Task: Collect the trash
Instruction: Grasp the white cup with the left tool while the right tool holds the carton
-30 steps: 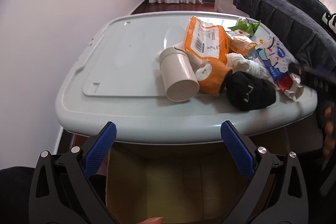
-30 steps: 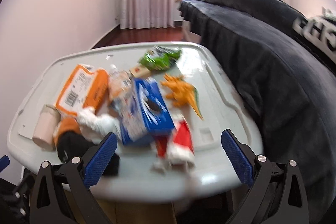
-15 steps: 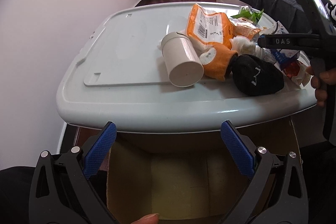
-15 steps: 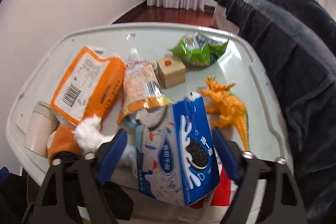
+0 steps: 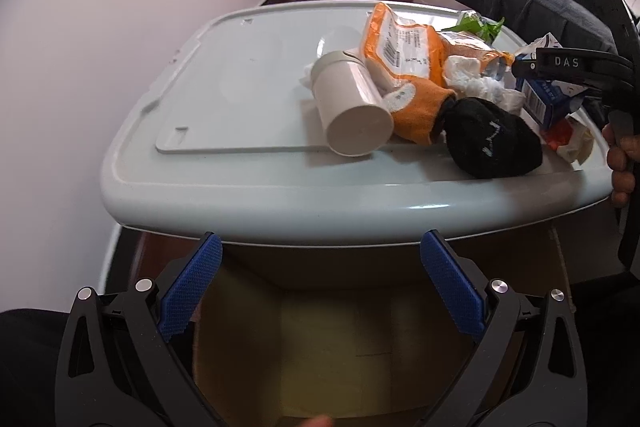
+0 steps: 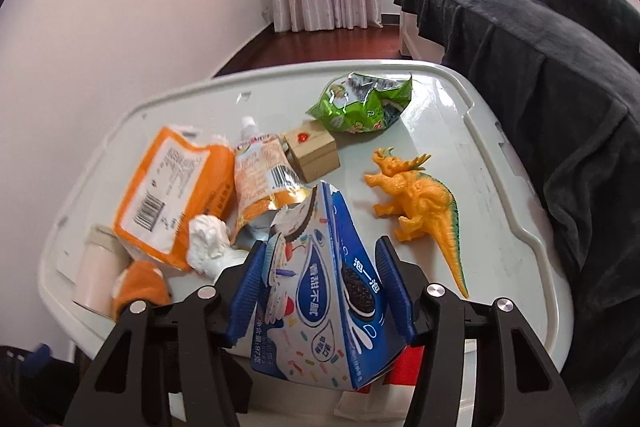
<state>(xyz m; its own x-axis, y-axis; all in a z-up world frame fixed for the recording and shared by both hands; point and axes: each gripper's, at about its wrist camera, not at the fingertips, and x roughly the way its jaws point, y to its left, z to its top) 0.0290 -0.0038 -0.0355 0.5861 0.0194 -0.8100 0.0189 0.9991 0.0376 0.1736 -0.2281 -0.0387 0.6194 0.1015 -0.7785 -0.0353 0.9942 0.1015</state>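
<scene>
My right gripper [image 6: 320, 283] is shut on a blue cookie box [image 6: 324, 299], squeezing it from both sides at the near right of the grey lid [image 6: 440, 131]; the box also shows in the left wrist view [image 5: 548, 99]. My left gripper [image 5: 320, 287] is open and empty, below the lid's front edge [image 5: 320, 211] and over an open cardboard box [image 5: 332, 347]. On the lid lie an orange bag [image 6: 168, 195], an orange pouch [image 6: 264, 179], a green wrapper [image 6: 360, 103], white tissue [image 6: 208, 243] and a white cup [image 5: 352, 111].
An orange toy dinosaur [image 6: 420, 203], a small wooden box [image 6: 316, 151], a black sock [image 5: 492, 143] and an orange sock [image 5: 420, 107] also lie on the lid. A dark blanket-covered bed [image 6: 540, 47] stands to the right, a white wall [image 5: 100, 27] to the left.
My right gripper moved forward onto the blue cookie box and closed on it. My left gripper stayed open low in front of the lid, rising slightly.
</scene>
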